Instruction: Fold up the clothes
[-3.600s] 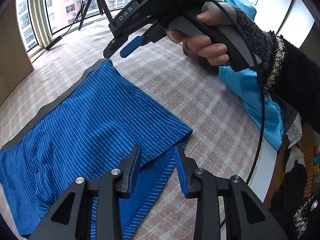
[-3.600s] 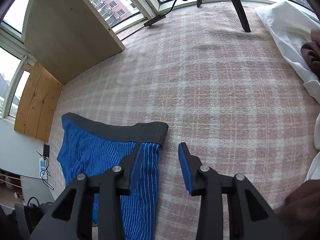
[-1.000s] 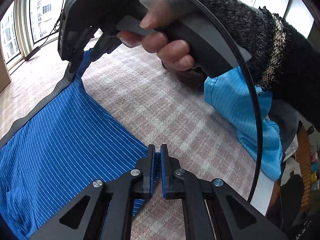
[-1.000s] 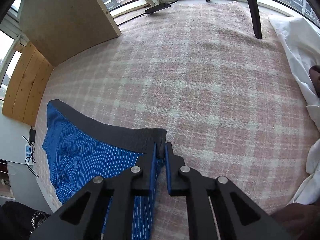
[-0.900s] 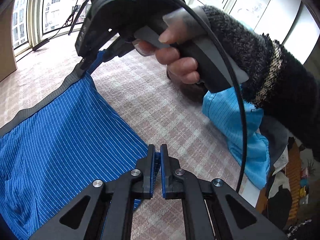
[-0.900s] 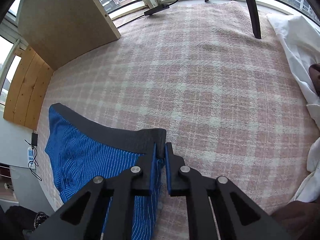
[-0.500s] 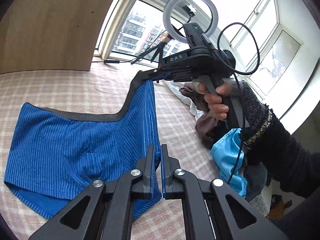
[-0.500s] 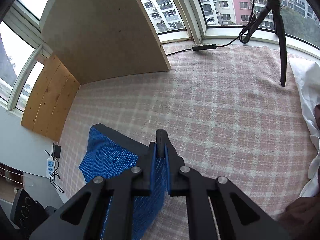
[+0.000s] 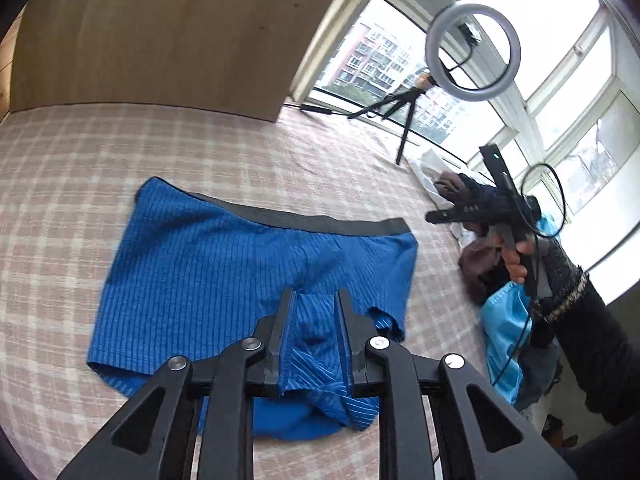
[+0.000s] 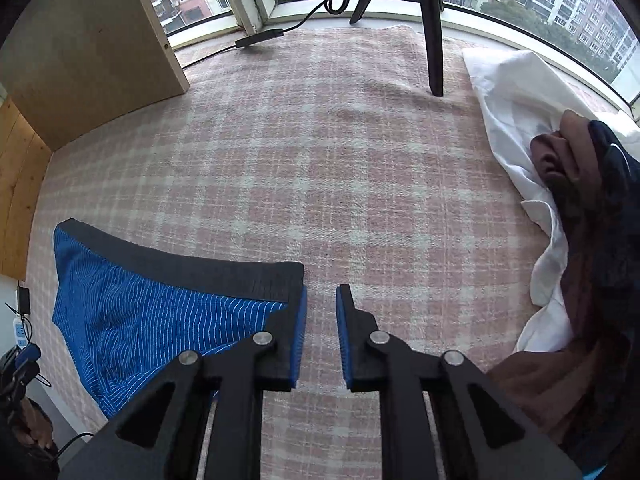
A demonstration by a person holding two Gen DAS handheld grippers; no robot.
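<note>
Jaws parting on the left gripper (image 9: 313, 320), and blue striped fabric sits right there between them — a bunched leg hem of the blue boxer briefs (image 9: 256, 264), rumpled up at the near edge. Whether the pads have fully let go of it is hard to call; the cloth looks slack rather than pinched. Over on the right gripper (image 10: 321, 320), the jaws are opening too, and nothing lies between them: only the pink plaid bedspread (image 10: 340, 152) shows through the gap, with the dark grey waistband (image 10: 240, 276) corner just beside the left-hand finger.

Out from there, the briefs lie spread flat on the bedspread, waistband toward the window, one leg folded untidily at the front. Off to the side sits a pile of other clothes — white cloth (image 10: 516, 92), a brown garment (image 10: 560, 160) and something light blue (image 9: 504, 320) — still waiting. A ring light (image 9: 472, 52) on its tripod stands by the window.

Now the risk. That near hem is crumpled, not smoothed, so any fold made over it would likely lock in a lump and come out crooked. If the left jaws lift away with the fabric snagged on a pad, the whole garment could drag and lose its flat lay. And the right gripper, so close to the waistband corner, could flick it over on the way out.
</note>
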